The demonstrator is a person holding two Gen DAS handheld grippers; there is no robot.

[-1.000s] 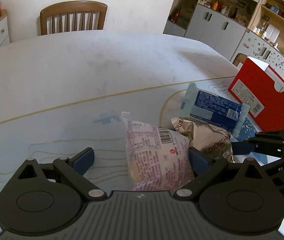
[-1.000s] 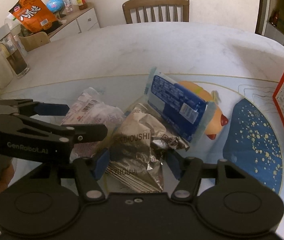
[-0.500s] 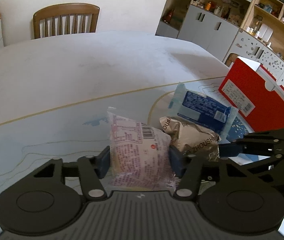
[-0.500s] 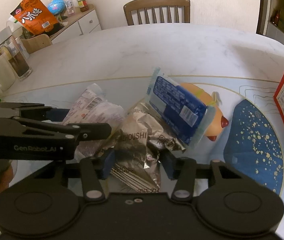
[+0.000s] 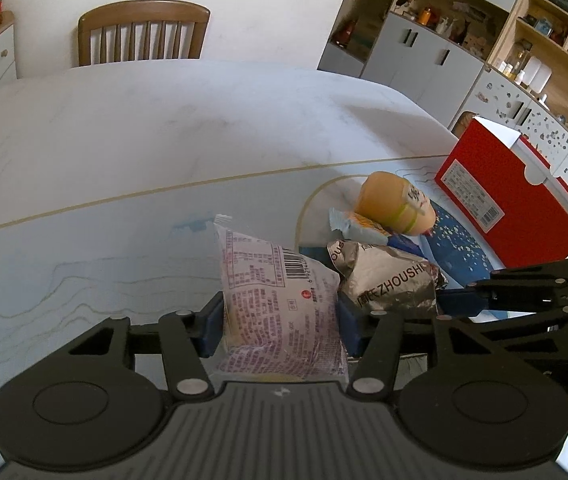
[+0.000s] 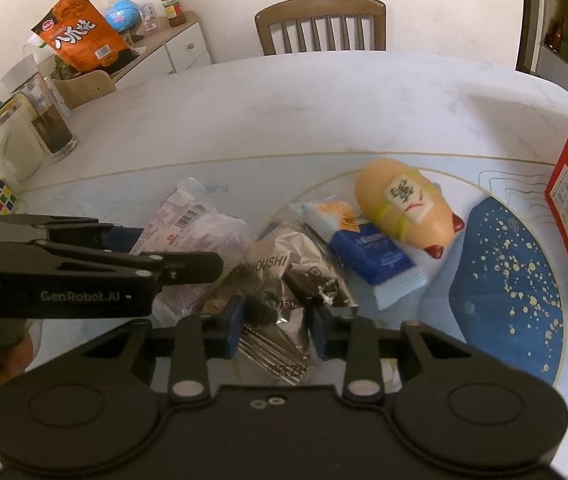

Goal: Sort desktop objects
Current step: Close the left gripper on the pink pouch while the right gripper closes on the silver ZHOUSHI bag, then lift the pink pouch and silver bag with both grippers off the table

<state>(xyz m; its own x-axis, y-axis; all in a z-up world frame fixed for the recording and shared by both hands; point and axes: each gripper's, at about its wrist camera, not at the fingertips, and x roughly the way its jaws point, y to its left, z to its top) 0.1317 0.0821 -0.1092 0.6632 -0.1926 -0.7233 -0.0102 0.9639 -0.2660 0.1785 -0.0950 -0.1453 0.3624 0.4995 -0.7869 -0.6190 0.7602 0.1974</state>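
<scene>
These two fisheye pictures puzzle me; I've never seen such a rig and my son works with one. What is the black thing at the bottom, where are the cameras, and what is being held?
No robot here: a person holds a two-finger gripper in each hand, with a camera on each looking forward along its fingers. The black shape at the bottom is the gripper itself.

In the left wrist view, the left gripper is closing, its blue pads already pressing a pink printed snack packet. In the right wrist view, the right gripper is closing on a crinkled silver foil packet.

On the white table also lie a blue-and-white biscuit packet, an orange pig-shaped toy and a red box.
</scene>
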